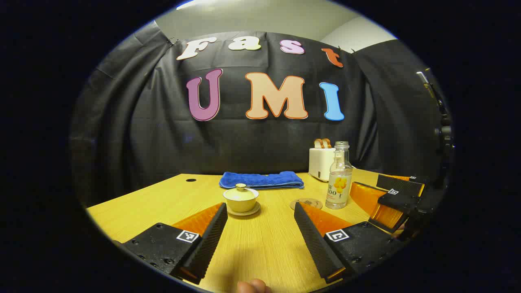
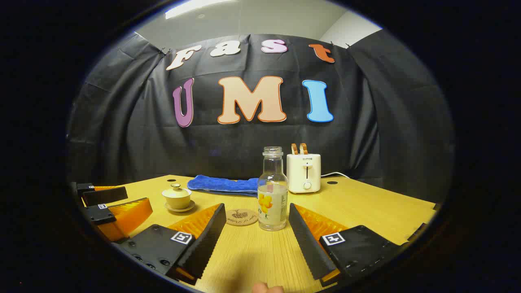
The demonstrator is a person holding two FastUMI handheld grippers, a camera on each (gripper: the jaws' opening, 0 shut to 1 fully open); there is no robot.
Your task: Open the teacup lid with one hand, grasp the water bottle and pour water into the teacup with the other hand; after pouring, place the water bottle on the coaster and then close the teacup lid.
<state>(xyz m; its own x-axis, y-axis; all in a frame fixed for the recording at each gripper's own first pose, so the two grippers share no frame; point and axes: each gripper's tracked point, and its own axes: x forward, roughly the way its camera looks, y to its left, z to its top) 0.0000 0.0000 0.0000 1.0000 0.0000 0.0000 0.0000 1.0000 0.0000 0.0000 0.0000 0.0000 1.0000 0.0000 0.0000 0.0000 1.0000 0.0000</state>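
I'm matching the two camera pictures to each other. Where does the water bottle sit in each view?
Left gripper view: bottle right of centre, just right of the coaster, before the toaster.
Right gripper view: bottle at centre, right of the coaster, toaster behind-right.
Shared landmark: the coaster.

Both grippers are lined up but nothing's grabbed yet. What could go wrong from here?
1. The bottle is tall, narrow and uncapped; a sideways knock from the right gripper could tip it and spill.
2. The lid has only a small knob, so the left gripper might slip off it or drag the teacup.
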